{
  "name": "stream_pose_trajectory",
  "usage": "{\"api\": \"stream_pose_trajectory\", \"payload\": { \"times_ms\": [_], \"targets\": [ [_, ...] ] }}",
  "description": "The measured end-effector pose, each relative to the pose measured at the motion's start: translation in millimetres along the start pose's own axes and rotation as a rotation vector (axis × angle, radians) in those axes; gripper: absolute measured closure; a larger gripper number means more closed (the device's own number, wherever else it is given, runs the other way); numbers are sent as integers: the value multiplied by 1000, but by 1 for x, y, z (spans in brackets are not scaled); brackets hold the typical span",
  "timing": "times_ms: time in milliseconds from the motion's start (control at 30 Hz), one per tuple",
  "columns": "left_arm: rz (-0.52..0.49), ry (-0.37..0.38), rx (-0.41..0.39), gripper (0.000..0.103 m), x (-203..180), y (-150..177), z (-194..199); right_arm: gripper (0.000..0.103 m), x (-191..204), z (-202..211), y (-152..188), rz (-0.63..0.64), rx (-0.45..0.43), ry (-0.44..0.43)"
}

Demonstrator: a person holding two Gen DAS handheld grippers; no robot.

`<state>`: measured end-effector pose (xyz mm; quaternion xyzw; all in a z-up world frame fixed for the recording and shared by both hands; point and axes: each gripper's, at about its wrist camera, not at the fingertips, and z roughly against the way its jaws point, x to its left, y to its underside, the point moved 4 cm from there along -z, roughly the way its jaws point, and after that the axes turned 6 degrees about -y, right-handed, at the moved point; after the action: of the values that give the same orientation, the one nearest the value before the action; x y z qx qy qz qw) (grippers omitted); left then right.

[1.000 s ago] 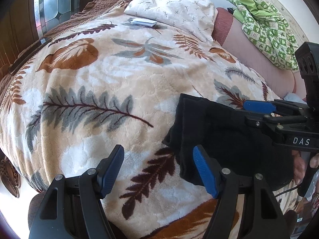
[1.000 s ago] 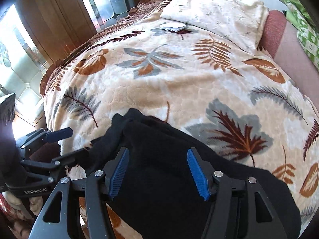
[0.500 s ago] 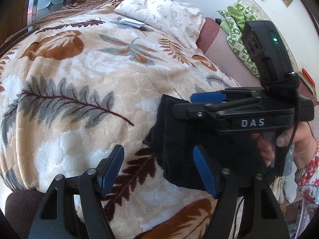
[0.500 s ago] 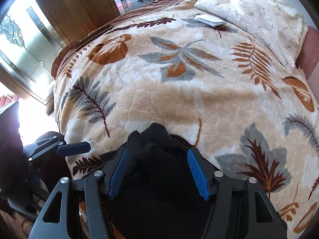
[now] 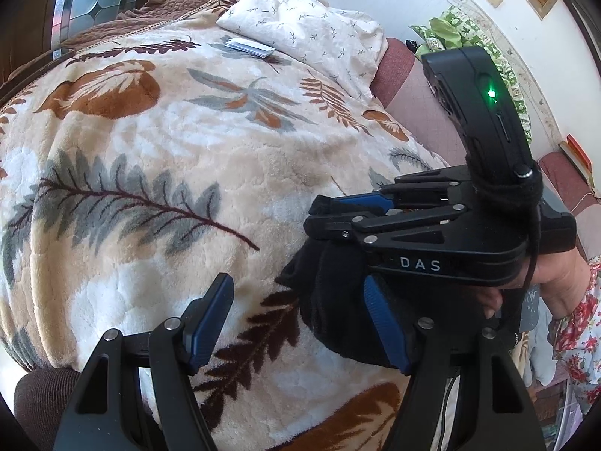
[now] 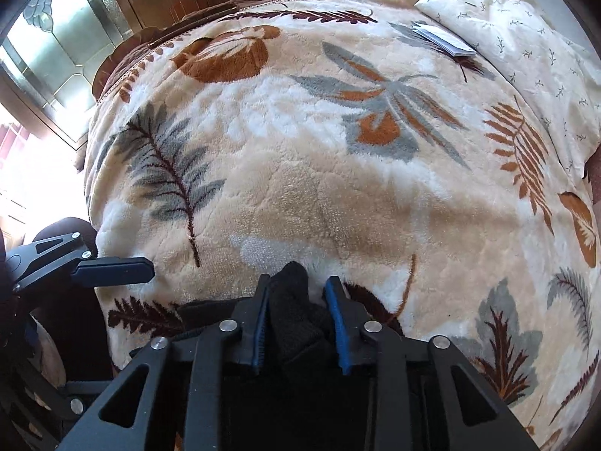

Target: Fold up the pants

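Note:
The black pants [image 5: 330, 312] lie bunched at the near edge of a leaf-patterned blanket [image 5: 169, 158]. In the right wrist view a fold of the pants [image 6: 291, 300] stands between the blue pads of my right gripper [image 6: 298, 285], whose jaws are closing on it. In the left wrist view the right gripper [image 5: 319, 214] reaches in from the right over the pants, held by a hand [image 5: 556, 278]. My left gripper [image 5: 296, 289] stays open just left of the bunch, with one finger against the fabric and blanket beneath the gap. The left gripper [image 6: 112, 265] also shows from the side.
A white patterned pillow [image 5: 311, 34] and a small folded paper [image 5: 249, 47] lie at the blanket's far end. A green patterned cloth [image 5: 462, 34] sits at the back right. Glass-panelled wooden doors [image 6: 67, 49] stand to the left of the bed.
The right gripper moved left over the pants, tilted down, and narrowed its jaws around a fold of black fabric. The left gripper turned a little and stayed open.

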<state>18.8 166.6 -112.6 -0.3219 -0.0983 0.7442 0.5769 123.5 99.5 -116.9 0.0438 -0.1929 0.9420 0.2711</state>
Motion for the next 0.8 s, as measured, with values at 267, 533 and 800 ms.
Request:
{"api": "stream_pose_trajectory", "payload": {
  "times_ms": [267, 533, 800],
  "targets": [
    [-115, 27, 0, 27, -16, -15, -8, 77, -7, 30, 2, -62, -75, -28],
    [-89, 216, 44, 35, -38, -24, -26, 77, -11, 63, 3, -122, -153, -57],
    [-145, 298, 28, 76, -85, -27, -2, 77, -15, 93, 23, -188, -230, -70]
  ]
}}
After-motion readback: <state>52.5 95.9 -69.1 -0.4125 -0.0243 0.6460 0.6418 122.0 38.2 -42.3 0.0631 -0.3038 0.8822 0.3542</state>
